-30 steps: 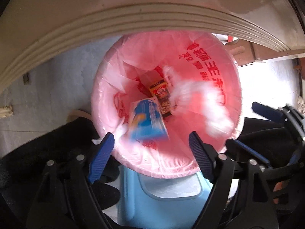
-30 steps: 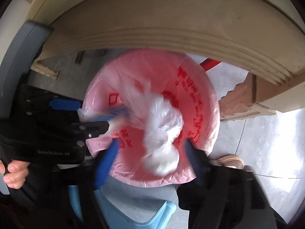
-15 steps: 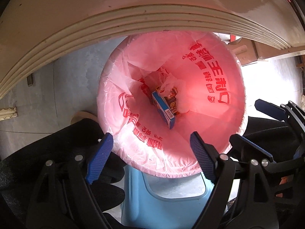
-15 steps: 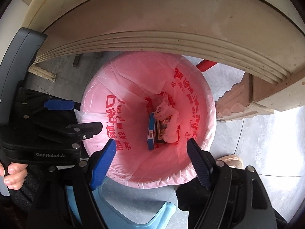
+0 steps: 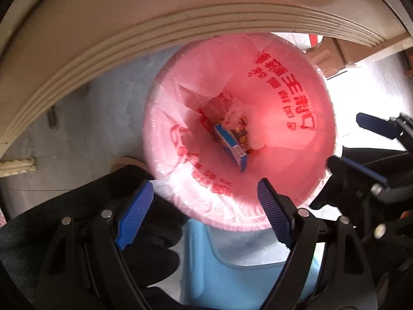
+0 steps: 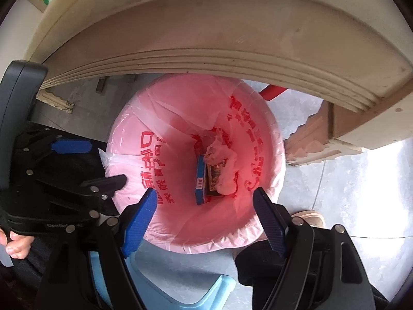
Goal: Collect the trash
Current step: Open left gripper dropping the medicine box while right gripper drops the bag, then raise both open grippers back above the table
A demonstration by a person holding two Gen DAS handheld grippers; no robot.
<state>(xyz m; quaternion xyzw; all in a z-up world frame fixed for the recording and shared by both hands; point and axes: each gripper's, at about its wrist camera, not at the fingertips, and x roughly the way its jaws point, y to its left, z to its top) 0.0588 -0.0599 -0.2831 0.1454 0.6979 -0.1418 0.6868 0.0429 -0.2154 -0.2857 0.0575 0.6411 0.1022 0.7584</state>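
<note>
A bin lined with a pink bag (image 5: 284, 118) with red print stands on the floor below both grippers; it also shows in the right wrist view (image 6: 144, 155). At its bottom lie a blue box (image 5: 229, 147) (image 6: 200, 180), a dark printed packet (image 6: 214, 180) and a crumpled white plastic bag (image 6: 224, 165). My left gripper (image 5: 206, 214) is open and empty above the bin's near rim. My right gripper (image 6: 206, 222) is open and empty above the near rim too. Each gripper shows at the edge of the other's view.
A beige table edge with grooved moulding (image 5: 129, 41) (image 6: 232, 51) arches over the bin. A light blue plastic stool (image 5: 232, 271) (image 6: 180, 284) sits beneath the grippers. The floor is grey tile (image 6: 348, 193). A carved table leg (image 6: 315, 139) stands right of the bin.
One second ago the blue box and the white plastic bag were falling from the open grippers. They now lie at the bottom of the bin. Both grippers have drawn back slightly.
</note>
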